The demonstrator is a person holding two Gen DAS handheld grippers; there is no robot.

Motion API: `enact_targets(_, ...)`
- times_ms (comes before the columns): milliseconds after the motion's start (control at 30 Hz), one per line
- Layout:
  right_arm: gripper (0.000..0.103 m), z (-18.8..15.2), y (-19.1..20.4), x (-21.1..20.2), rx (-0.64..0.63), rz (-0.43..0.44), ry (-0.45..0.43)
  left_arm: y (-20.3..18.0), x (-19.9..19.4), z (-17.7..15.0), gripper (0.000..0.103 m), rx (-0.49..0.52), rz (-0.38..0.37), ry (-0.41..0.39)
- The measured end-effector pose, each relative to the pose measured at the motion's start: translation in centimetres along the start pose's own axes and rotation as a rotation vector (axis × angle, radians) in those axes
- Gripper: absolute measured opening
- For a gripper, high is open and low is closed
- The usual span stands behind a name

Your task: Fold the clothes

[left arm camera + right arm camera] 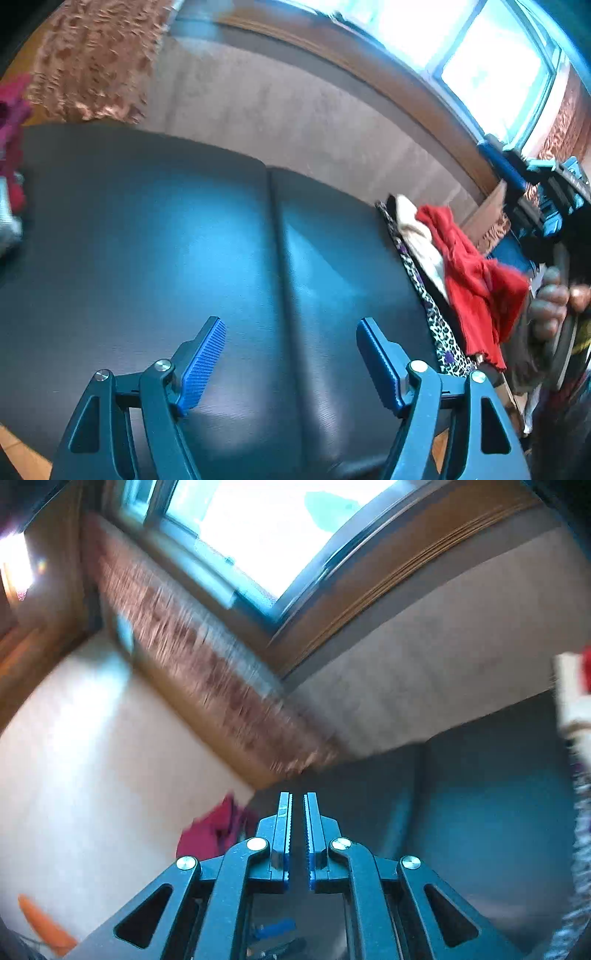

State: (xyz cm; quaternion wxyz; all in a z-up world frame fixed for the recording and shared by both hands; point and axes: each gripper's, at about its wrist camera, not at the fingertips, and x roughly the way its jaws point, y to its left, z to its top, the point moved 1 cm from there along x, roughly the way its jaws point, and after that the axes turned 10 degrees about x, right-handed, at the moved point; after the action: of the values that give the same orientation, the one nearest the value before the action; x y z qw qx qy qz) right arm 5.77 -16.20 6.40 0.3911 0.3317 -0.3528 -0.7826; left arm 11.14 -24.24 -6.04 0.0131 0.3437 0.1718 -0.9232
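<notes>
My left gripper (291,326) is open and empty above a dark leather seat (184,229). At the right of the left wrist view a red garment (476,280) lies on a cream garment (417,232) and a leopard-print cloth (439,325), beside a hand (554,306) holding the other gripper. My right gripper (297,801) has its jaws nearly together with nothing between them, held in the air and pointing toward the wall. A magenta garment (210,834) lies beyond its left finger; this view is blurred.
A pink and grey pile of clothes (11,162) lies at the seat's left edge. A beige wall (295,110), a window (491,66) and patterned curtains (92,59) stand behind the seat. An orange object (44,926) lies low at the left in the right wrist view.
</notes>
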Motion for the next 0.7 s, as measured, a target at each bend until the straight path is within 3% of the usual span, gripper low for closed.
enact_targets(133, 0.022, -3.4, -3.0, -0.3, 0.047, -0.086, 0.037, 2.1, -1.3, -1.2, 0.075, -0.019, 0.026, 0.005)
enact_targets(167, 0.032, -4.0, -3.9, -1.2, 0.068, -0.119, 0.028, 2.4, -1.5, -1.5, 0.075, -0.021, 0.027, 0.009)
enact_targets(200, 0.045, -5.2, -5.2, -3.2, 0.091, -0.16, 0.016, 2.5, -1.3, -1.6, 0.075, -0.012, 0.034, 0.016)
enact_targets(267, 0.059, -6.5, -8.7, -7.4, 0.117, -0.248, -0.017, 2.0, -0.5, -1.5, 0.075, 0.007, 0.029, 0.031)
enact_targets(333, 0.06, -7.7, -13.4, -12.9, 0.142, -0.334, -0.051, 0.6, 0.5, -0.6, 0.075, 0.03, -0.021, 0.036)
enact_targets(367, 0.062, -9.9, -15.1, -15.4, 0.164, -0.361, -0.072, -0.2, 1.1, -0.2, 0.075, 0.043, -0.046, 0.04)
enact_targets(433, 0.073, -14.1, -17.1, -19.4, 0.225, -0.415, -0.141, -3.0, 2.9, 1.1, 0.075, 0.089, -0.095, 0.052)
enact_targets(467, 0.081, -14.5, -19.2, -21.9, 0.255, -0.424, -0.168, -4.5, 3.9, 1.9, 0.075, 0.106, -0.131, 0.061)
enact_targets(533, 0.083, -15.1, -23.3, -26.5, 0.313, -0.439, -0.218, -7.4, 5.8, 3.1, 0.075, 0.134, -0.189, 0.079)
enact_targets(700, 0.085, -12.3, -30.1, -31.5, 0.302, -0.464, -0.25, -17.1, 11.3, 7.9, 0.075, 0.254, -0.289, 0.116)
